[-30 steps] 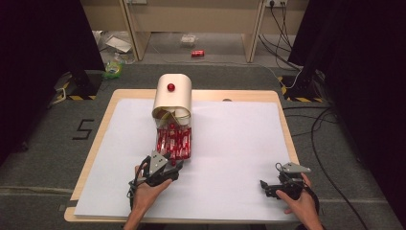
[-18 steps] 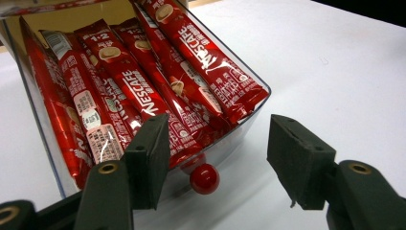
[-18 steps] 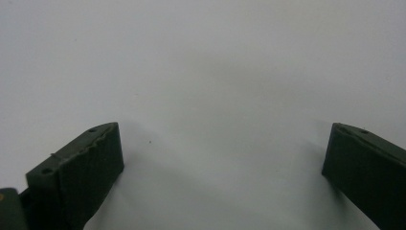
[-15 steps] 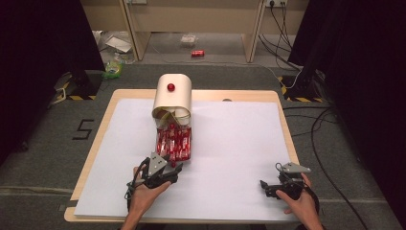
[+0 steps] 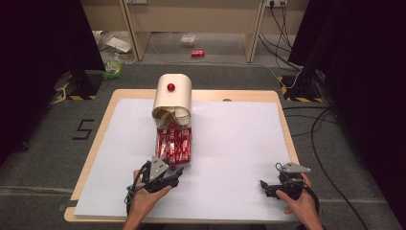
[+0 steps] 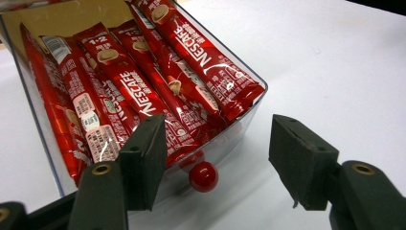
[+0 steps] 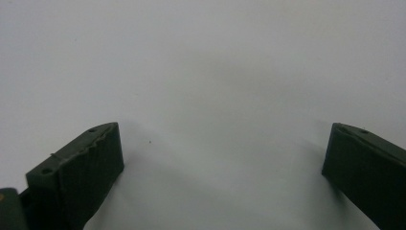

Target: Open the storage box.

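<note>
Left gripper view: my left hand-held gripper stood released, jaws having just been opening, the clear drawer's red knob lying untouched between them. My right hand-held gripper rested released on the worktop.

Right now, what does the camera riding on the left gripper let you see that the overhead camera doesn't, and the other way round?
The left gripper view alone lets you read the Nescafe lettering on the coffee sticks, and shows the left gripper open, its jaws apart on either side of the drawer's red knob without touching it. The high view alone takes in the beige cabinet that the drawer slides out of, the wooden table and the right gripper. Both show the clear drawer of red sticks on the white sheet.
</note>
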Demonstrator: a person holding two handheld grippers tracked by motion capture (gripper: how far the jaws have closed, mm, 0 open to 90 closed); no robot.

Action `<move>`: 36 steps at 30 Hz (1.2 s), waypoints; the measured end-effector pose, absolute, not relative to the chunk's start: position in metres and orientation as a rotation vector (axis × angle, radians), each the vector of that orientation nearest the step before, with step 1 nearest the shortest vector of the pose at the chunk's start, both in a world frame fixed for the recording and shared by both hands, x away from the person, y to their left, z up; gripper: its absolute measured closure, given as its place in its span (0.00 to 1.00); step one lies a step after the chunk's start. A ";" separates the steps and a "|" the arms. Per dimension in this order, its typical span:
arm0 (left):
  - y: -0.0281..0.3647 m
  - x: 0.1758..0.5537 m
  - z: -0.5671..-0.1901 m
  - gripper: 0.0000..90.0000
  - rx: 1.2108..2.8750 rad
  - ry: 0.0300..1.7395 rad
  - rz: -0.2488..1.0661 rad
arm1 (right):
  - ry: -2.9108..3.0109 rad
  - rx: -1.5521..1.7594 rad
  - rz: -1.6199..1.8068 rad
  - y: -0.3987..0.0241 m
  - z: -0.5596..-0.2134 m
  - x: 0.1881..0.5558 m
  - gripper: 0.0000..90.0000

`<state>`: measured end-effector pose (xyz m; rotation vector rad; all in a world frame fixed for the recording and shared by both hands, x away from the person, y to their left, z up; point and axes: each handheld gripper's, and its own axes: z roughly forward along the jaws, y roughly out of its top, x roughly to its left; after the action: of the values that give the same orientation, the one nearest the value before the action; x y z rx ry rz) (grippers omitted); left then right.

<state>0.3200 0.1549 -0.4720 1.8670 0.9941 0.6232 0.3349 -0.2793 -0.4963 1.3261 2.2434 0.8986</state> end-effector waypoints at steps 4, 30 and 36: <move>0.158 0.321 -0.471 0.42 1.839 1.009 0.581 | 2.243 1.327 0.899 -0.279 -0.496 0.335 0.01; 0.163 0.338 -0.458 0.32 1.754 1.039 0.573 | 2.243 1.325 0.898 -0.279 -0.496 0.335 0.01; 0.161 0.343 -0.455 0.30 1.749 1.046 0.578 | 2.243 1.325 0.898 -0.279 -0.496 0.335 0.01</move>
<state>0.3425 0.1612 -0.4551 1.7486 1.0461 0.5784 0.3350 -0.2791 -0.4963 1.3254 2.2426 0.8980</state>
